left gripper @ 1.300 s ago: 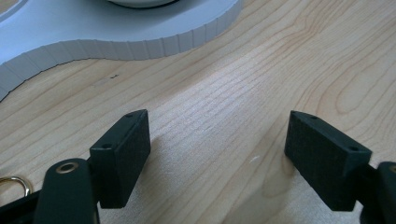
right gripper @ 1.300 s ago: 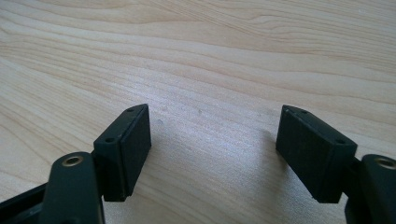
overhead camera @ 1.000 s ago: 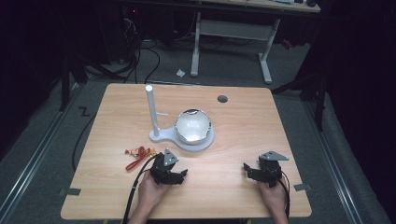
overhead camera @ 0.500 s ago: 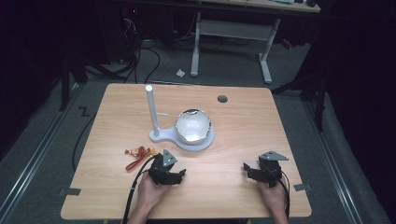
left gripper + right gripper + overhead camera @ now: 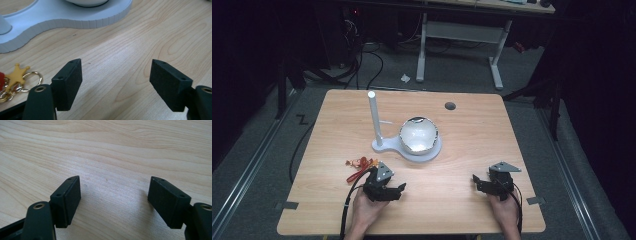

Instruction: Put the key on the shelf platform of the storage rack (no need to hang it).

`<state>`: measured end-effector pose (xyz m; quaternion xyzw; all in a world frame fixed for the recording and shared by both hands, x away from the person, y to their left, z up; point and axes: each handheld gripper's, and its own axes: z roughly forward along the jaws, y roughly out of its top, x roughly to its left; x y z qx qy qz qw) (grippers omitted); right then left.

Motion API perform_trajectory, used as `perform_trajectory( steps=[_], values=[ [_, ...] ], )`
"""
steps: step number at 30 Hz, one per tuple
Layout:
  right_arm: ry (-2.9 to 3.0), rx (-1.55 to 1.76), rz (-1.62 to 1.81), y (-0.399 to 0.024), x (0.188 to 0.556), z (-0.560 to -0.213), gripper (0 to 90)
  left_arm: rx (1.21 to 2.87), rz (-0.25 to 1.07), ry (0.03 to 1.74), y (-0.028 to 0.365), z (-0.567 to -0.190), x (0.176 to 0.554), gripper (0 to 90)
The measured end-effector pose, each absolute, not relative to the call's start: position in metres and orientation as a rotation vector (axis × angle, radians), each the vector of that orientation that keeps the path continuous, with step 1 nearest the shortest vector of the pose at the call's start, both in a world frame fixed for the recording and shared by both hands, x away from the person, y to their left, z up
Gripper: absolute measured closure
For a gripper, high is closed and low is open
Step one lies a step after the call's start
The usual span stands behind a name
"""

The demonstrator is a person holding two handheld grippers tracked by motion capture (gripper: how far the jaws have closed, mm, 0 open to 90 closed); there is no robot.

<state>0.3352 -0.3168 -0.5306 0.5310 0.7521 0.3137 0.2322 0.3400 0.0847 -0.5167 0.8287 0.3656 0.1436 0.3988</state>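
Keyring (image 5: pixel 17 80) lies beside the wide-open left claw (image 5: pixel 116 80); right claw (image 5: pixel 115 200) gapes empty. Careless reach may push it away.

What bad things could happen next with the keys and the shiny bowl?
1. The key ring lies beside the open left gripper, not between its fingers, so closing now would likely catch only bare table.
2. The bowl sits on a white stand with a tall post. A careless reach might bump the post and shake the bowl.
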Motion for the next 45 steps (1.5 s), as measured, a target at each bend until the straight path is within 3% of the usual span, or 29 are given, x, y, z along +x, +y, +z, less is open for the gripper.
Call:
perform_trajectory(
  steps=[26, 45],
  values=[
    [2.067, 1.459, 0.862, -0.317, 0.335, -0.531, 26.8, 2.030, 0.470, 1.078, 0.154, -0.492, 0.332, 26.9],
    [2.067, 1.460, 0.862, -0.317, 0.335, -0.531, 26.8, 2.056, 0.516, 1.185, 0.190, -0.506, 0.375, 24.2]
  ],
)
